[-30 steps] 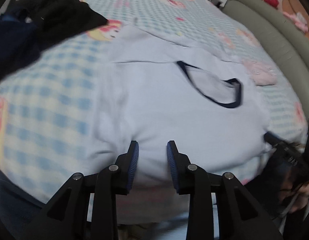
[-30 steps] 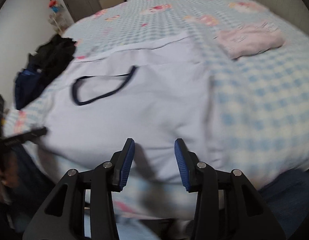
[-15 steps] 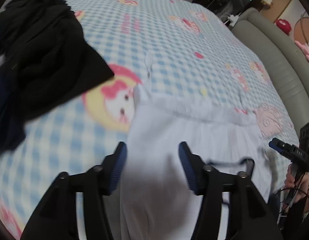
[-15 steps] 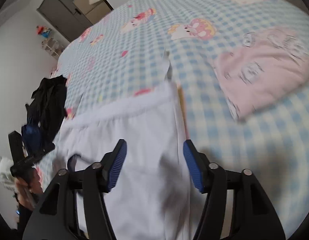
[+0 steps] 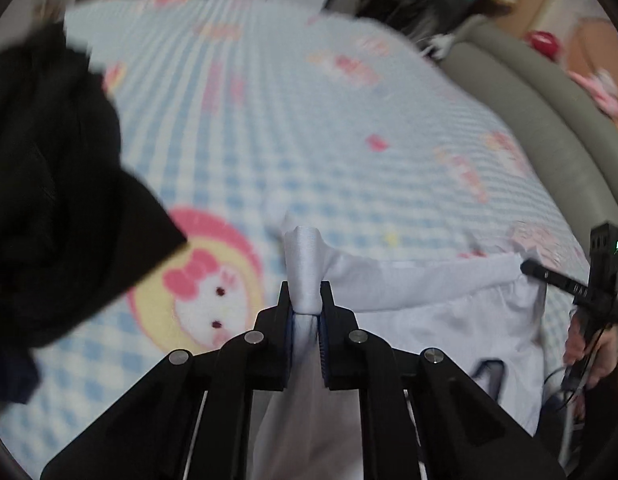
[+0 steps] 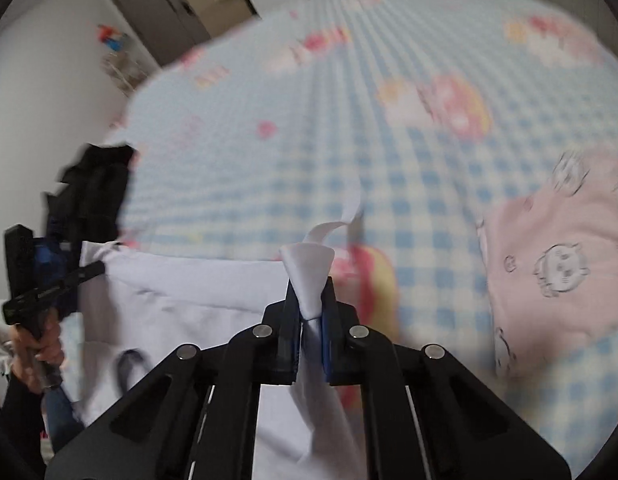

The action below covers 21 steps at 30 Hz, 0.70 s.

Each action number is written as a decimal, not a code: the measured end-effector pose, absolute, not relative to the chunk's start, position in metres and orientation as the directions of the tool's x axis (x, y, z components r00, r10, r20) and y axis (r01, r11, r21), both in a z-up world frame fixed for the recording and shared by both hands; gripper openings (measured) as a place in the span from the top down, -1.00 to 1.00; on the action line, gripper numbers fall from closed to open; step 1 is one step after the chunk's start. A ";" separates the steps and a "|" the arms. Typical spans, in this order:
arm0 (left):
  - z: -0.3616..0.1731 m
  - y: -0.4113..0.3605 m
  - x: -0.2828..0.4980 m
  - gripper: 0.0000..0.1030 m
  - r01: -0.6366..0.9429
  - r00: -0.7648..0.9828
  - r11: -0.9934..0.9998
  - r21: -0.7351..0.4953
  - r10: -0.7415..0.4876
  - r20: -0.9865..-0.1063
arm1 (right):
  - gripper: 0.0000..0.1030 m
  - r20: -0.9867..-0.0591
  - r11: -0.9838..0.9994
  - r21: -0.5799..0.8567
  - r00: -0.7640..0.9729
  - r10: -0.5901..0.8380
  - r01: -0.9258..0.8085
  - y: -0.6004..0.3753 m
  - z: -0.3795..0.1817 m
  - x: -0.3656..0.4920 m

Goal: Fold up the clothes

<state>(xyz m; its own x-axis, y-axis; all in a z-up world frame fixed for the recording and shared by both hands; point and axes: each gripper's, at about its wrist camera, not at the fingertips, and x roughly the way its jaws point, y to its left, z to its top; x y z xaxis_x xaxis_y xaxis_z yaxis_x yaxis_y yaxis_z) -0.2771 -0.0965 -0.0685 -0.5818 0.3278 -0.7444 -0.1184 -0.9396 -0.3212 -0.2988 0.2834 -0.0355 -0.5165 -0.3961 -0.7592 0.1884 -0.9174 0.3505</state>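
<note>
The left gripper (image 5: 305, 300) has just closed its jaws, and they now pinch a bunched corner of the white shirt (image 5: 441, 304); the right gripper (image 6: 311, 300) has closed likewise and pinches the shirt's (image 6: 197, 292) other corner. The shirt's edge is stretched between the two, its body hanging toward the near edge of the bed (image 5: 293, 120), over the blue-checked sheet. A black heap (image 5: 49, 200) lies at the bed's left edge, and a folded pink garment (image 6: 557, 264) lies near its right edge.
</note>
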 end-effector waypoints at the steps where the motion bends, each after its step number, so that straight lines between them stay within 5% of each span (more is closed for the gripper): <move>1: -0.055 -0.094 -0.260 0.79 -0.141 -0.605 -0.940 -0.309 0.329 -0.725 | 0.88 -0.737 -0.913 0.350 -0.539 -0.407 0.210 0.282 -0.022 -0.281; 6: -0.025 -0.103 -0.164 0.79 -0.180 -0.669 -0.936 -0.302 0.342 -0.661 | 0.88 -0.686 -0.918 0.323 -0.611 -0.395 0.231 0.285 0.006 -0.174; 14: -0.098 -0.121 -0.102 0.70 -0.036 -0.447 -0.913 -0.406 0.379 -0.810 | 0.78 -0.803 -0.917 0.373 -0.446 -0.394 0.139 0.299 -0.065 -0.089; 16: -0.089 -0.132 -0.091 0.55 -0.029 -0.490 -0.883 -0.469 0.421 -0.763 | 0.56 -0.800 -0.921 0.363 -0.460 -0.384 0.138 0.301 -0.059 -0.082; 18: -0.073 -0.145 -0.078 0.14 -0.044 -0.559 -0.843 -0.536 0.466 -0.686 | 0.33 -0.795 -0.924 0.356 -0.476 -0.377 0.137 0.303 -0.051 -0.075; 21: -0.059 -0.163 -0.069 0.13 -0.056 -0.633 -0.766 -0.640 0.523 -0.571 | 0.33 -0.741 -0.908 0.396 -0.535 -0.405 0.138 0.303 -0.029 -0.071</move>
<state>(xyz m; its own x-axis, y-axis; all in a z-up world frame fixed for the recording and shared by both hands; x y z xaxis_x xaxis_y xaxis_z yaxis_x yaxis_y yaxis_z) -0.0689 -0.1632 -0.0586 -0.6329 0.5228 -0.5710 -0.0556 -0.7663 -0.6400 -0.0705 0.3034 -0.0289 -0.5349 -0.4051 -0.7415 0.1380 -0.9077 0.3963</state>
